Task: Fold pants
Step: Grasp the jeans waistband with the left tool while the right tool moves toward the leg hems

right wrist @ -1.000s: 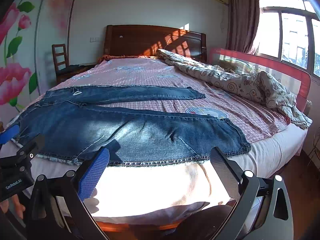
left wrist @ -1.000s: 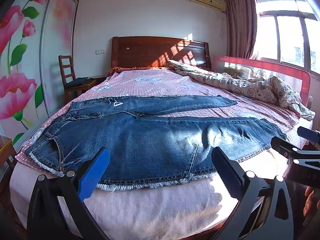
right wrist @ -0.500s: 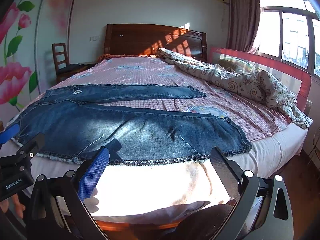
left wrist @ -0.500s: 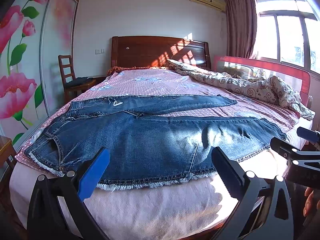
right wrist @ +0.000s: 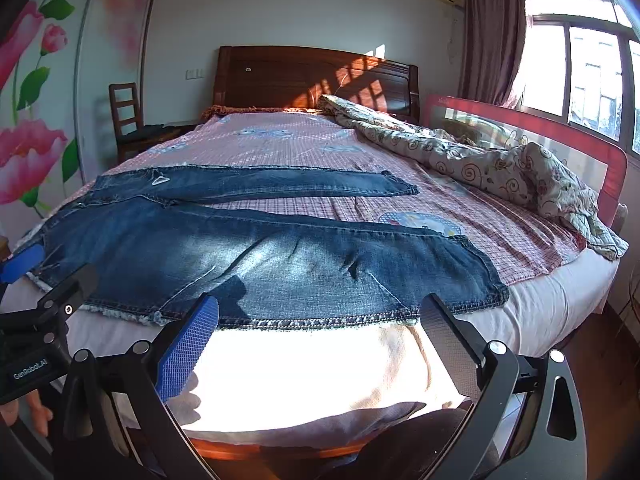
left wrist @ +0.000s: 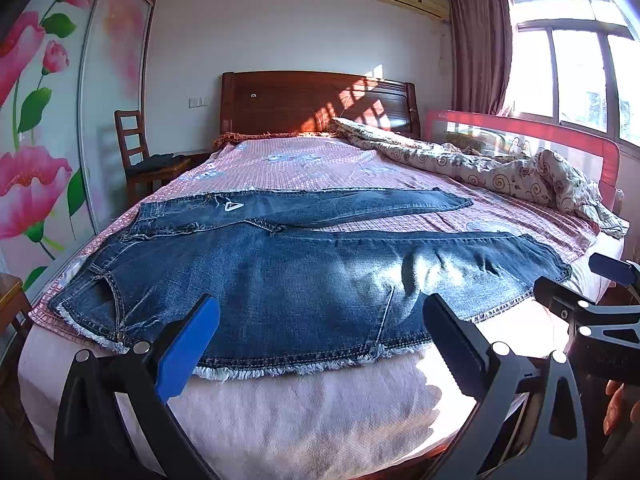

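Observation:
Dark blue jeans (left wrist: 280, 272) lie flat across the foot of the bed, waist at the left, both legs reaching right; they also show in the right wrist view (right wrist: 240, 248). My left gripper (left wrist: 320, 324) is open and empty, just short of the near frayed edge of the near leg. My right gripper (right wrist: 318, 326) is open and empty, in front of the near leg's lower part. Each gripper shows at the edge of the other's view: the right one (left wrist: 584, 304), the left one (right wrist: 44, 280).
The bed (left wrist: 320, 164) has a pink checked sheet and a wooden headboard (left wrist: 316, 100). A crumpled patterned quilt (left wrist: 500, 168) lies along the right side by a red bed rail (left wrist: 580, 144). A wooden chair (left wrist: 140, 152) stands at the left by a flowered wardrobe (left wrist: 48, 120).
Both grippers have crept slightly closer to the bed edge. The jeans have not moved.

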A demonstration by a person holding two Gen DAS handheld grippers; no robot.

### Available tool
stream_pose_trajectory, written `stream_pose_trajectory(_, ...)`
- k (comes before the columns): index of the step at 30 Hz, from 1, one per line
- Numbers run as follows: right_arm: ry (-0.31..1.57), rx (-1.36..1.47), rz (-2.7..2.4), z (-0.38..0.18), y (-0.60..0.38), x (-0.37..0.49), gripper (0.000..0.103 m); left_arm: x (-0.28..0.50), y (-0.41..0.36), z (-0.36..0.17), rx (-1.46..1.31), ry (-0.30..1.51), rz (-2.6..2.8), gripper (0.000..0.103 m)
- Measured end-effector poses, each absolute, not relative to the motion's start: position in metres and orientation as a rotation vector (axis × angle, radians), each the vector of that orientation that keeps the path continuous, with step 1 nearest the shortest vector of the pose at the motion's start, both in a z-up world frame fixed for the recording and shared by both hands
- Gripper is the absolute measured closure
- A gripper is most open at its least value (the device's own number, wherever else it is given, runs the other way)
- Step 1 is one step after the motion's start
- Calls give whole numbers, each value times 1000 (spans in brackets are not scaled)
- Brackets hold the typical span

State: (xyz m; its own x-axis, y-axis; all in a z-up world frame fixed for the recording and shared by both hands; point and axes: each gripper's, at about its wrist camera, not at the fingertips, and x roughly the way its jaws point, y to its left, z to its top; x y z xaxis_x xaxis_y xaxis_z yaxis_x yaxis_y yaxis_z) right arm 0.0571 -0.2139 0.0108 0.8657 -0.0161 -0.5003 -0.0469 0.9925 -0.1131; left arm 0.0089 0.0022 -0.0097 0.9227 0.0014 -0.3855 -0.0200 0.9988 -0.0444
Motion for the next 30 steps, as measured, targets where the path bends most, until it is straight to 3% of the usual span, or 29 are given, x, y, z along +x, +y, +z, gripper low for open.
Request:
stream_pose_trajectory(8, 555, -94, 32, 10, -218, 59, 3, 11, 7, -6, -35, 411, 16, 2)
stream_pose_trajectory(13, 698, 20, 72, -4, -236, 78, 3, 27, 48, 20, -52, 421, 29, 2)
stream_pose_trajectory(17, 758, 55, 117, -15, -238, 90, 3, 64, 98, 43, 58, 461, 49, 2)
stream_pose_trajectory(22, 789, 86, 224, -13, -227, 100, 3, 130, 194, 66, -17, 575, 33, 2)
stream_pose_trajectory(30, 888, 114, 475, -4, -192, 129, 3, 250, 308, 39, -217, 725, -67, 2)
